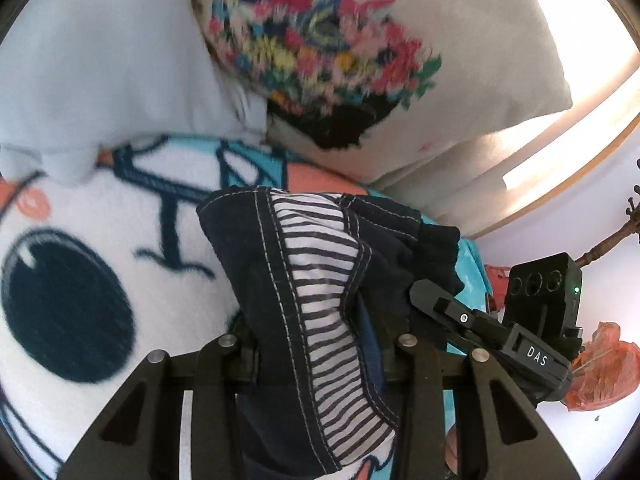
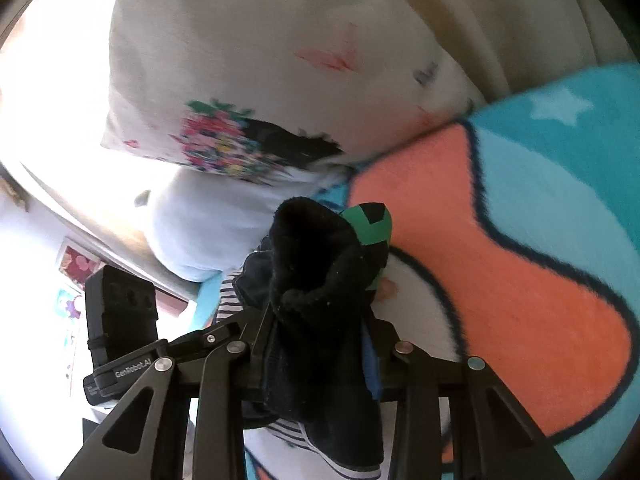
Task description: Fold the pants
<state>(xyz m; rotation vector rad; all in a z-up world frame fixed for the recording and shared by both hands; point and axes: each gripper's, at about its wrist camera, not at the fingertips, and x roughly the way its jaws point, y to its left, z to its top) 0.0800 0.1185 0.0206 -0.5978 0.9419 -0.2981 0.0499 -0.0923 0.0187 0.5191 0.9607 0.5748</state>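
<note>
The pants (image 1: 320, 280) are dark navy with white stitching and a black-and-white striped lining. In the left wrist view my left gripper (image 1: 320, 344) is shut on a bunched fold of them, held above the blanket. In the right wrist view my right gripper (image 2: 320, 344) is shut on another bunch of the pants (image 2: 320, 280), where a green and black patch (image 2: 370, 226) shows at the top. The fingertips of both grippers are hidden by the cloth. The right gripper (image 1: 472, 316) also shows at the right of the left wrist view, close beside the pants.
A cartoon fleece blanket (image 1: 100, 248) in white, teal and orange covers the bed (image 2: 520, 280). A white pillow with a floral print (image 1: 320, 52) lies behind, also in the right wrist view (image 2: 240, 80). A pale blue cloth (image 1: 100, 80) lies at the left. A wooden bed frame (image 1: 560, 168) runs at the right.
</note>
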